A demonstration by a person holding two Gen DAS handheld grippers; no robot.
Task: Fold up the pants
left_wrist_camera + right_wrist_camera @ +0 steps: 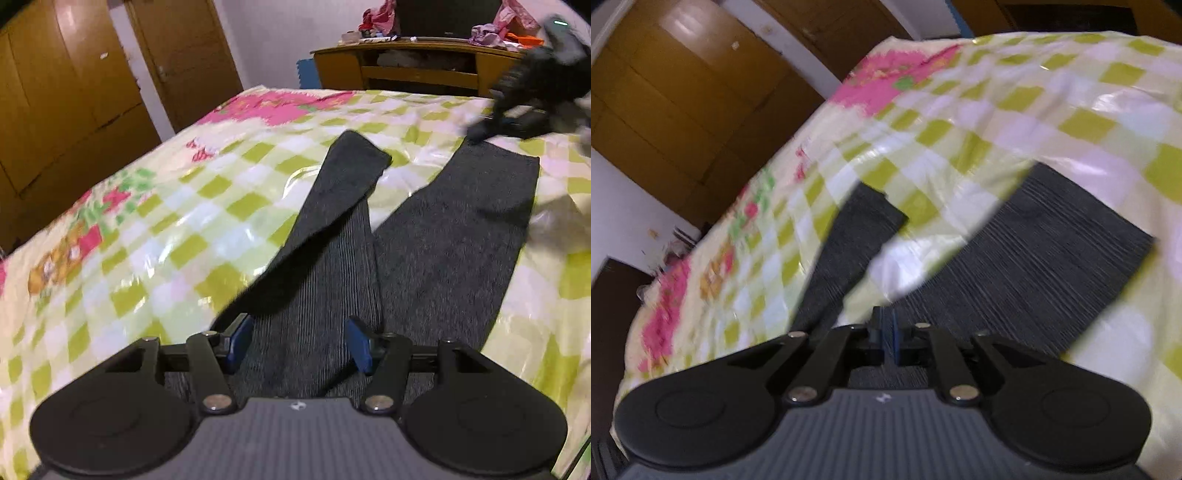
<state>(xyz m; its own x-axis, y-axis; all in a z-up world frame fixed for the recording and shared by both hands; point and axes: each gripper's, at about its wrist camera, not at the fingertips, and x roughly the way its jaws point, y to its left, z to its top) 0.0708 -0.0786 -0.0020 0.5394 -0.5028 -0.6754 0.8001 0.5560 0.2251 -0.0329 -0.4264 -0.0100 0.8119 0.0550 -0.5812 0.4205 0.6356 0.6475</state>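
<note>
Two legs of the dark ribbed pants [454,236] lie splayed mid-frame on the checked bedspread [155,229]. Left gripper [301,345] half open over fabric, pads not pressing. Right gripper [888,332] nearly shut; contents unclear. Knit judged soft, limp, light: grasp hems or waistband.

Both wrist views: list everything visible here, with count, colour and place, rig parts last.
pants: one pair, dark grey ribbed, spread on the bed, legs splayed away from the cameras; the left leg's end is folded over.
bedcover: one, glossy green-and-white check with pink flowers, covering the bed.
wardrobe: one, brown wood, beyond the bed at left.
desk: one, brown wood, past the bed's far edge.
clothes pile: pink and purple, count unclear, on the desk.
left claw: black with blue pads, open over the pants.
right claw: black, nearly shut; whether it pinches fabric is unclear.
</note>
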